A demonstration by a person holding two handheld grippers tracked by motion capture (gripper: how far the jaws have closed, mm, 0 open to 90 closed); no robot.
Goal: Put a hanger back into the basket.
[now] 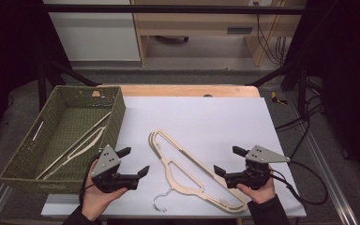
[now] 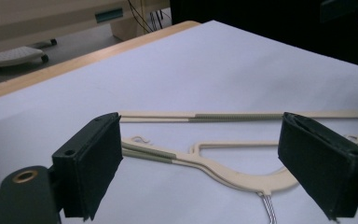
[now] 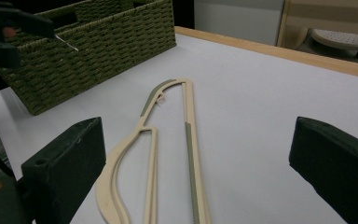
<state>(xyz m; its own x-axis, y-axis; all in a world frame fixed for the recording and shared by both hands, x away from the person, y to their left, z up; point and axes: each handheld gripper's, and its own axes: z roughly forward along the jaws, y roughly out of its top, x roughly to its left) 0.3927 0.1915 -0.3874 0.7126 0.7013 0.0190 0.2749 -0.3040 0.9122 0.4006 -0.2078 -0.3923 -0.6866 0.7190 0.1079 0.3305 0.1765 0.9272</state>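
Your left gripper [image 1: 135,161] and right gripper [image 1: 226,161] both hold their jaws wide and empty, flanking the cream hanger [image 1: 192,172] that lies flat on the white tabletop [image 1: 206,117], its long axis diagonal between them, closer to your right.

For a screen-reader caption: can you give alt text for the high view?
A cream wooden clothes hanger with a metal hook lies on a white table between two open hand-held tongs, left and right. A green woven basket at left holds another hanger.
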